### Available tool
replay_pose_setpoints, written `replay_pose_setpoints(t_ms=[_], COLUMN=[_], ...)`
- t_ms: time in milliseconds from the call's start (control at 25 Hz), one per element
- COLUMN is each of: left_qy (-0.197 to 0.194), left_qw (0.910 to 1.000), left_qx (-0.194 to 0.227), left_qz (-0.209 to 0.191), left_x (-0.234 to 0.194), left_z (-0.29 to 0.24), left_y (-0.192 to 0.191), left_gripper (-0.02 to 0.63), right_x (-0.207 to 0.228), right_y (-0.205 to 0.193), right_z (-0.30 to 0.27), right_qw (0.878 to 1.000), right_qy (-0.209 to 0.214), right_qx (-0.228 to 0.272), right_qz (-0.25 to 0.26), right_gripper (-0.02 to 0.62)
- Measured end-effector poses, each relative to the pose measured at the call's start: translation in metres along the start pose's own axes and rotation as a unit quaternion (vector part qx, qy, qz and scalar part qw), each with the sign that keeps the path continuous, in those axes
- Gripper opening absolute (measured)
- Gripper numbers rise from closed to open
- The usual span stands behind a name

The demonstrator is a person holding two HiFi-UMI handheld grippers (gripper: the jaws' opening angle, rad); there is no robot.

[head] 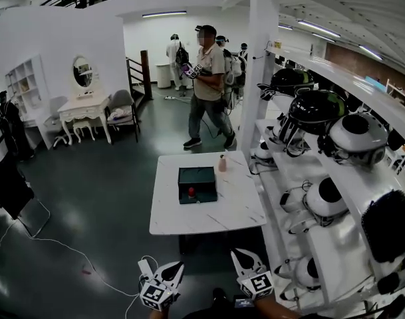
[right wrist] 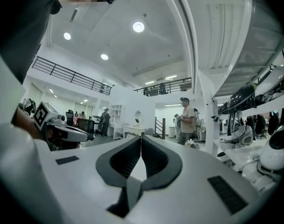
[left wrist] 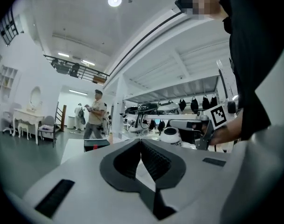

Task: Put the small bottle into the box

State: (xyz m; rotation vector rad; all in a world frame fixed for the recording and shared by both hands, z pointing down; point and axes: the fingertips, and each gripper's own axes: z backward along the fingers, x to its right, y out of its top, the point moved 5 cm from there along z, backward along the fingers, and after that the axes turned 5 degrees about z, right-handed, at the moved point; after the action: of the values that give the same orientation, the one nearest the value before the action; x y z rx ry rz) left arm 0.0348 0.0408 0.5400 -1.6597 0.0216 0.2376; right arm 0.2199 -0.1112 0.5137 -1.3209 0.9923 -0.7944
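Pale pink and upright, the small bottle [head: 222,163] stands on the white table [head: 239,211] just beside the dark box [head: 197,183]. My left tongs [head: 171,272] and right tongs [head: 244,262] are both closed, empty.

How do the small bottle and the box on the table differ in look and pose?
The small bottle is pale pink, slim and upright; the box is dark, square and much wider. The box lies open with a red thing inside; the small bottle stands outside, beyond its far right corner. Both rest on the white table.
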Motion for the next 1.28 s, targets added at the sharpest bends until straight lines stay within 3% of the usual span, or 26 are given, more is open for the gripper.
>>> replay_pose_setpoints(t_ms=[200,480,600,720,1000,1160,1280], left_qy=[-0.009,-0.018,-0.017,-0.024,-0.025,-0.004,0.013], left_qw=[0.999,0.9977,0.9974,0.9988,0.9992,0.9992,0.9981], left_qx=[-0.011,-0.024,-0.023,-0.006,0.001,0.002,0.004], left_qz=[0.043,0.061,0.066,0.042,0.031,0.04,0.06], left_x=[0.011,0.027,0.039,0.051,0.083,0.088,0.091], left_z=[0.028,0.04,0.038,0.031,0.006,0.003,0.005], left_y=[-0.029,-0.061,-0.056,-0.036,-0.009,-0.002,-0.009], left_gripper=[0.017,0.017,0.017,0.017,0.017,0.017,0.017], right_x=[-0.036,-0.048,-0.037,-0.024,0.021,0.063,0.067], right_y=[-0.001,-0.003,-0.008,-0.018,-0.01,-0.015,-0.023], right_z=[0.043,0.075,0.079,0.077,0.103,0.128,0.137], right_qw=[1.0,0.998,0.998,0.996,0.996,0.998,0.997], right_qy=[-0.009,-0.011,0.001,0.011,0.074,0.056,0.051], right_qx=[-0.026,-0.061,-0.054,-0.049,-0.015,-0.023,-0.03], right_qz=[-0.005,0.012,-0.028,-0.068,-0.042,-0.035,-0.038], right_gripper=[0.034,0.034,0.034,0.034,0.034,0.034,0.032])
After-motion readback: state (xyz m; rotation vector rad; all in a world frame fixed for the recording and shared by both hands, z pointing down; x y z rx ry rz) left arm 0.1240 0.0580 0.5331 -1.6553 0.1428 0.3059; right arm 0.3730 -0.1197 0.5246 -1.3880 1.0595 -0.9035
